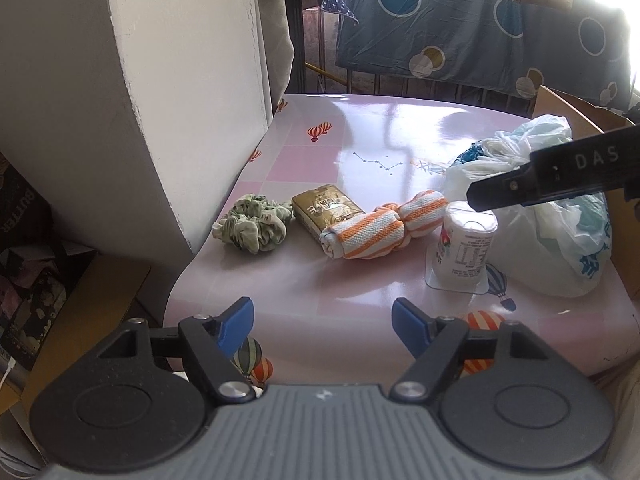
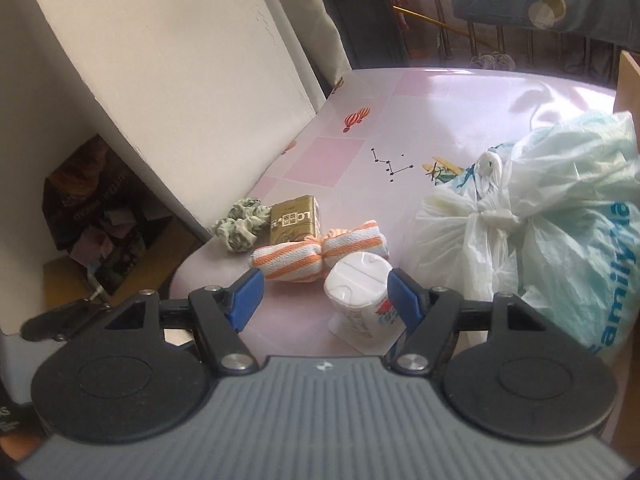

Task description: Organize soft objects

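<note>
On the pink table [image 1: 320, 280] lie a green scrunchie [image 1: 252, 228], a gold drink carton [image 1: 326, 212] and a rolled orange-and-white striped towel [image 1: 384, 230] in a row. An upturned white cup [image 1: 466, 248] stands right of the towel. My left gripper [image 1: 322, 326] hovers open over the table's near part with nothing between its fingers. My right gripper [image 2: 324, 300] is open around the cup [image 2: 360, 292]: the right pad [image 2: 404, 296] is close beside it and the left pad stands well apart. Behind the cup are the towel [image 2: 316, 258], the carton [image 2: 294, 220] and the scrunchie [image 2: 242, 226].
Knotted white plastic bags [image 2: 540, 232] fill the table's right side, with a cardboard box [image 1: 576, 108] behind them. A white wall block [image 1: 160, 100] borders the table's left edge. Below that edge sit dark boxes [image 2: 100, 216]. A blue patterned cloth [image 1: 480, 20] hangs beyond the far edge.
</note>
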